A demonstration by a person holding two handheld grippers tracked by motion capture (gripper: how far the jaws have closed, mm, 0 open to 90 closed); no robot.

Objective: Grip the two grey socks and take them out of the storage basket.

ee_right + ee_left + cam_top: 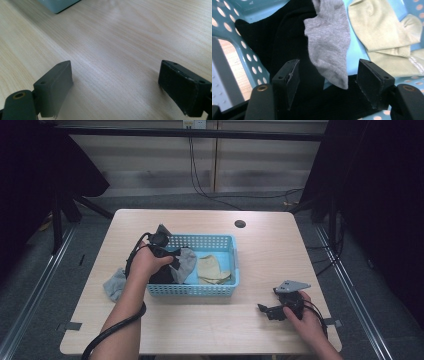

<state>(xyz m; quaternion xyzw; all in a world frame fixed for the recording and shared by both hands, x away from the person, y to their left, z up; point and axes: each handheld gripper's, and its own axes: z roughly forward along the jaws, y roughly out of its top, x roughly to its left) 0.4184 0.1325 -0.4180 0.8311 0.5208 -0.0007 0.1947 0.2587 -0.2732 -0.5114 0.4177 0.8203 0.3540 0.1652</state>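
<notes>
While the left tool gapes over the grey sock inside the basket's rim, the right tool rests wide.

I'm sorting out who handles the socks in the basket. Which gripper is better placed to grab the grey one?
Left. The left gripper is open over the blue basket, jaws either side of the grey sock. The right gripper rests open on bare table, away from it.

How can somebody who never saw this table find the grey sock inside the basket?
Find the light blue basket in the middle of the wooden table. In its left half, beside the left hand-held gripper, the grey sock lies over a black garment. The neighbouring socks on the right are beige, not grey.
</notes>
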